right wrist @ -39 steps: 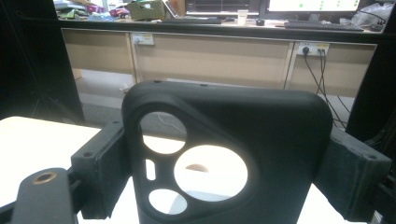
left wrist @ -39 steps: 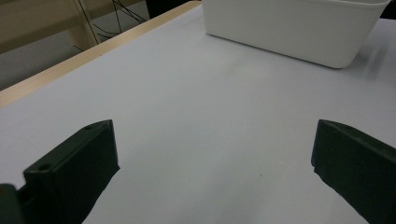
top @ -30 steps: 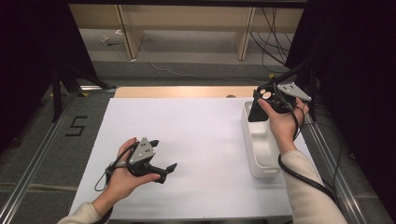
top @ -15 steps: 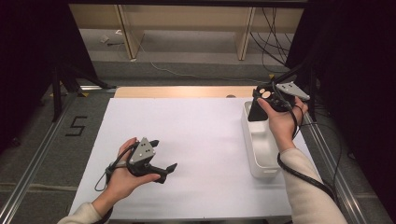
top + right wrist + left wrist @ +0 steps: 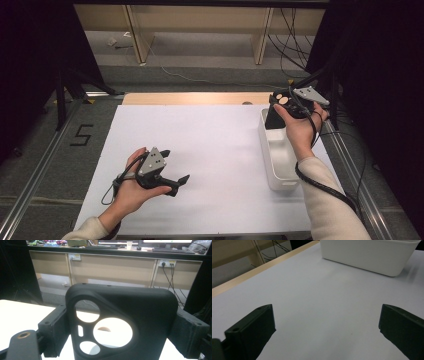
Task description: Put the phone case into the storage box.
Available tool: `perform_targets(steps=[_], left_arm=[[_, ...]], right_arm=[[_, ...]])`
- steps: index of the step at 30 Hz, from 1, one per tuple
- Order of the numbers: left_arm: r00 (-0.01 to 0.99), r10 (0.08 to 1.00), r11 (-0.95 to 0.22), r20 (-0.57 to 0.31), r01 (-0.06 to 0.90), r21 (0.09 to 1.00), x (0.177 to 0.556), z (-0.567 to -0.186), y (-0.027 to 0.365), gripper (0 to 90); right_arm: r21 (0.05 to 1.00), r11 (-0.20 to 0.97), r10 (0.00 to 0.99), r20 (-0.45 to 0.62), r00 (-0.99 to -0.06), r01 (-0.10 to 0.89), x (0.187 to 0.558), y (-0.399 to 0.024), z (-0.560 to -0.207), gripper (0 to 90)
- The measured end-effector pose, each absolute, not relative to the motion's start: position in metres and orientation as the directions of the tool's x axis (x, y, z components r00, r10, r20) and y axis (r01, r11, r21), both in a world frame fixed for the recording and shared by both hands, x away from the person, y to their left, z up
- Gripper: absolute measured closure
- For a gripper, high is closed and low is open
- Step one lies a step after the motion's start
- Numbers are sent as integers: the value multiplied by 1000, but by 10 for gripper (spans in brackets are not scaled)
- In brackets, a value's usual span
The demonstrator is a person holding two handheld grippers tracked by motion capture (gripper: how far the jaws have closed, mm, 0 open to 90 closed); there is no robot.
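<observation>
The fingers [image 5: 53, 330] of the right gripper [image 5: 286, 106] are clamped on a black phone case [image 5: 120, 322], which is held above the far end of the white bin [image 5: 278, 155]. The left gripper [image 5: 172, 167] is held low over the white table [image 5: 210, 145], jaws spread wide and empty.

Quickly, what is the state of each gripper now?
Left gripper: open, holding nothing, low over the table.
Right gripper: shut on a black phone case, above the white bin.
</observation>
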State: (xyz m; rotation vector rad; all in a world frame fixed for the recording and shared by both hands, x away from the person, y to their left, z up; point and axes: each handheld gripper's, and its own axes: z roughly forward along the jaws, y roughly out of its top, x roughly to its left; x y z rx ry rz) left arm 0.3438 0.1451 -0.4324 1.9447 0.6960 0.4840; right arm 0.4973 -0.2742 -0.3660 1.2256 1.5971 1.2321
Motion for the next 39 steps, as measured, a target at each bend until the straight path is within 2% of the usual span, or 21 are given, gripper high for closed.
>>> perform_targets(steps=[39], left_arm=[[757, 652, -359, 38, 264, 895, 344, -433, 145, 1]], right_arm=[[963, 82, 972, -20, -235, 258, 511, -275, -373, 155]])
